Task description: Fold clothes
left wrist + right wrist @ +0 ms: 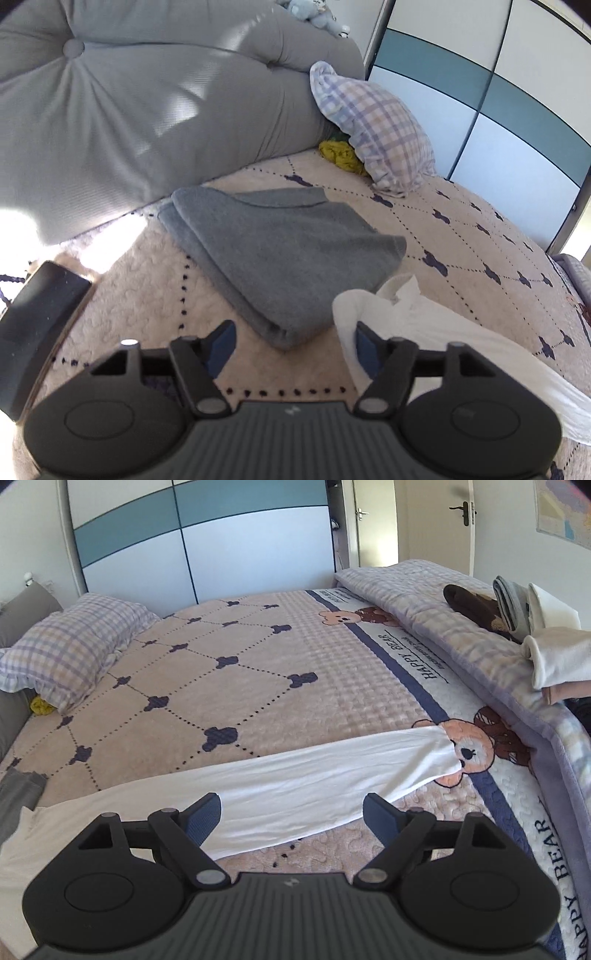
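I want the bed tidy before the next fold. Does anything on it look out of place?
Yes. A crumpled yellow-green cloth is wedged between the plaid pillow and the grey headboard cushion, not stacked with the folded clothes. The white garment lies stretched out, bunched at the end near the folded grey sweater.

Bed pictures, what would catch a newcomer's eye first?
A long white garment stretches flat across the pink bedspread, right ahead of the open right tongs. Beside its bunched end, a folded grey sweater lies before the open left tongs. A checked pillow leans on the grey headboard.
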A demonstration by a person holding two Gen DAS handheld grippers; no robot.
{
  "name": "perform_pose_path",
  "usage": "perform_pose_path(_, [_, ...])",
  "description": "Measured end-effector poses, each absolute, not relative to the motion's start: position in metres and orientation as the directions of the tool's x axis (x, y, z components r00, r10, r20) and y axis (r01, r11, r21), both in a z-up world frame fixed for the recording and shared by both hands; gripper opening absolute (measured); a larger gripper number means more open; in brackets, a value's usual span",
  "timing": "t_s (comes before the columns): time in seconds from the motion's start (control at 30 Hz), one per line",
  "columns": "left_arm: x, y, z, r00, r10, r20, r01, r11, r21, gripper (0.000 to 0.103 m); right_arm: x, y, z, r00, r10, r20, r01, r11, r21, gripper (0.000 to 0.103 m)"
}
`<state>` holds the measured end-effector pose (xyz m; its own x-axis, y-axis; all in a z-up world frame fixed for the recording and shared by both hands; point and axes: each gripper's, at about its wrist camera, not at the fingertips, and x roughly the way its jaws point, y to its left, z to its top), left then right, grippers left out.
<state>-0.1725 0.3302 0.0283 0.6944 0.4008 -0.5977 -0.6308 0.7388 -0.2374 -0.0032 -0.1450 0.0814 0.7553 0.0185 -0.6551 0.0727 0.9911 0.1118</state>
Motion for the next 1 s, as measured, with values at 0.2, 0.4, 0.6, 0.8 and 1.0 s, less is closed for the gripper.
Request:
perform_pose_path(0.2, [-0.164,0.340,0.015,0.604,0.485,-0.633,-0.696,0.708,-0.121,0.080,0.014,-0.126,0.067,0.703,0.067,-0.708,-0.013,0.997,0.081,0.087])
perform_pose_path(0.4, [-0.176,0.353,-0.003,0.558,0.504,-0.660,-0.728,0.679,-0.097,0.076,0.014,-0.116,0.059,0.675,0.138,-0.725,-0.041,0.988,0.150,0.087])
perform_pose_path(0.6, [-0.170,0.309,0.038,0.670,0.494,-0.554,-0.630,0.773,-0.073,0.076,0.005,-0.101,0.067,0.692,0.151,-0.705,-0.091,0.988,0.122,0.088])
perform_pose_path(0.8, [-0.092,0.193,0.022,0.757,0.133,-0.639,-0.219,0.974,-0.057,0.082,0.009,-0.105,0.039,0.649,0.116,-0.752,-0.060,0.993,0.101,0.089])
perform_pose_path(1.0, [-0.050,0.136,-0.030,0.709,0.090,-0.699,-0.158,0.987,-0.034,0.086,0.004,-0.128,0.027,0.651,0.043,-0.758,0.030,0.996,0.083,0.089])
